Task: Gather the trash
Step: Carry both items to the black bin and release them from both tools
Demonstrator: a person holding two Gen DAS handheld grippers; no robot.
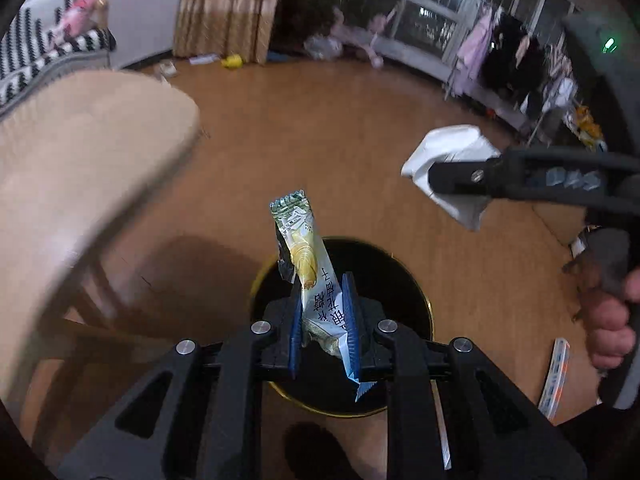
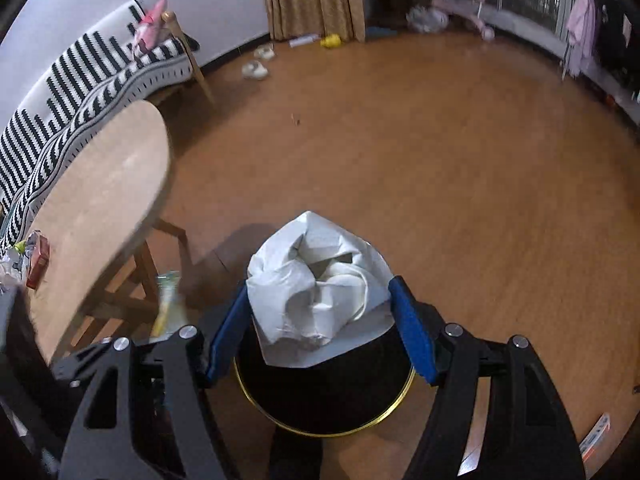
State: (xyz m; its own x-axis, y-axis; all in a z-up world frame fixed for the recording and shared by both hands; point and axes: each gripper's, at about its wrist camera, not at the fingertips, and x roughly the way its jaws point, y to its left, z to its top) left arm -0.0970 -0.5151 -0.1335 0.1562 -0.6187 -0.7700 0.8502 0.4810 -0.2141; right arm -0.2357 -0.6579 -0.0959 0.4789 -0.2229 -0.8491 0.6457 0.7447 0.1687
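My left gripper is shut on a long snack wrapper and holds it upright over a black trash bin with a gold rim. My right gripper is shut on a crumpled white paper, above the same bin. In the left wrist view the right gripper shows at the right with the white paper. The wrapper shows blurred at the left of the right wrist view.
A round wooden table stands to the left with wrappers on its near edge. A striped sofa is behind it. Packets lie on the wooden floor at the right. Clothes hang by the window.
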